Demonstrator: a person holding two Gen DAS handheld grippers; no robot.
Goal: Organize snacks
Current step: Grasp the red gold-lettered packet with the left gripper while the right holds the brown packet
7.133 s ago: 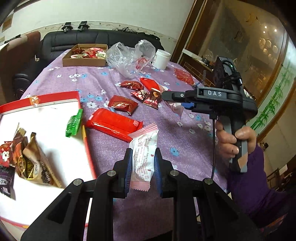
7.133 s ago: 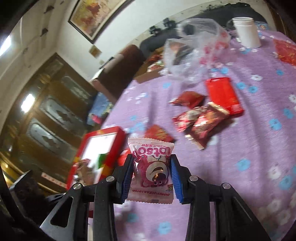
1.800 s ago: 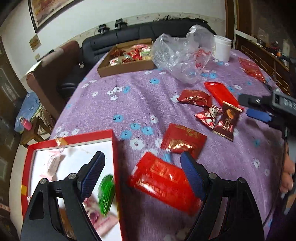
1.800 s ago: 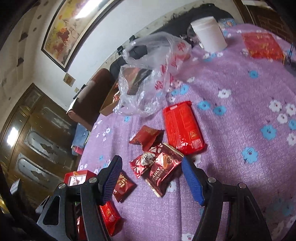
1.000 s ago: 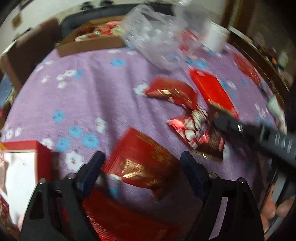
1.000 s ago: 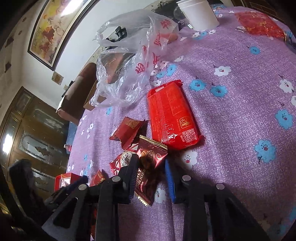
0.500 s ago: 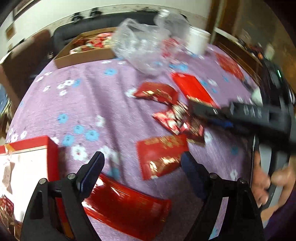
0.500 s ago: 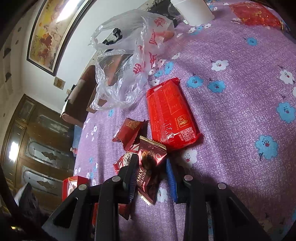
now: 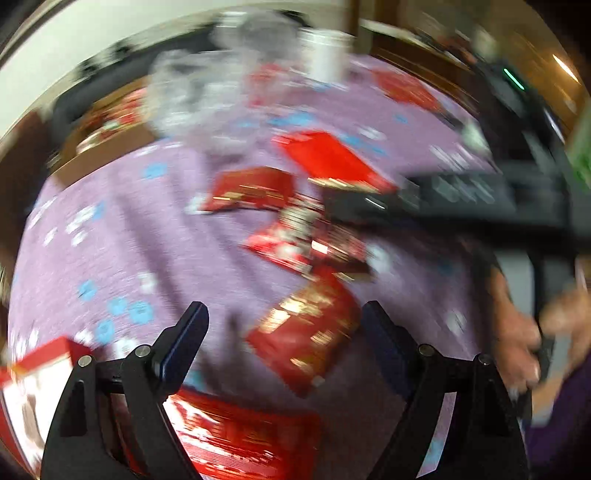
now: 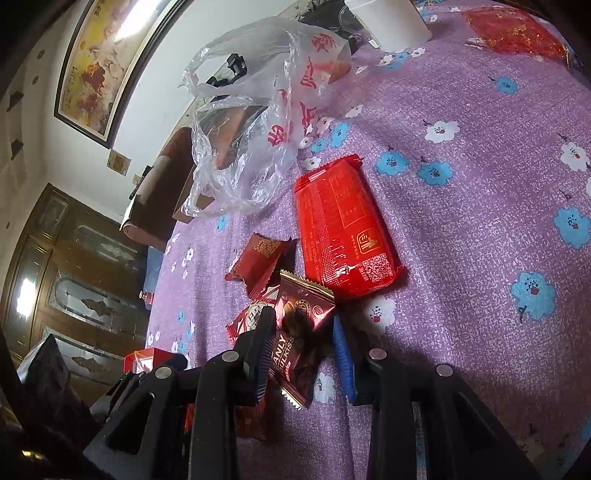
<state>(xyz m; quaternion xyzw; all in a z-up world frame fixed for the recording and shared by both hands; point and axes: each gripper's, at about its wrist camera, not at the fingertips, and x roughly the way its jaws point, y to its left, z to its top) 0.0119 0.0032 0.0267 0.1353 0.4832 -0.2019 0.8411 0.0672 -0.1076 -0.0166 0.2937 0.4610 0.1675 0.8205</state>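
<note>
In the right wrist view a dark brown chocolate packet (image 10: 303, 310) lies on the purple flowered cloth (image 10: 480, 221). My right gripper (image 10: 301, 325) is shut across its width, with the packet still resting on the cloth. It overlaps a red-and-white packet (image 10: 251, 321). The left wrist view is blurred by motion. There my left gripper (image 9: 284, 314) hangs open above a red-and-gold packet (image 9: 306, 339), touching nothing. The right gripper (image 9: 340, 206) shows there over the packet cluster (image 9: 306, 243).
A long red packet (image 10: 340, 229) and a small red one (image 10: 258, 258) lie just beyond the dark packet. Farther back are a clear plastic bag (image 10: 258, 122) and a white cup (image 10: 388, 22). A red tray corner (image 9: 37, 365) and another long red packet (image 9: 240, 435) sit near the left gripper.
The left gripper has swung and rolled, so the red-and-gold packet now lies between its open jaws. The right gripper's jaws narrowed onto the dark packet and have stayed there.
</note>
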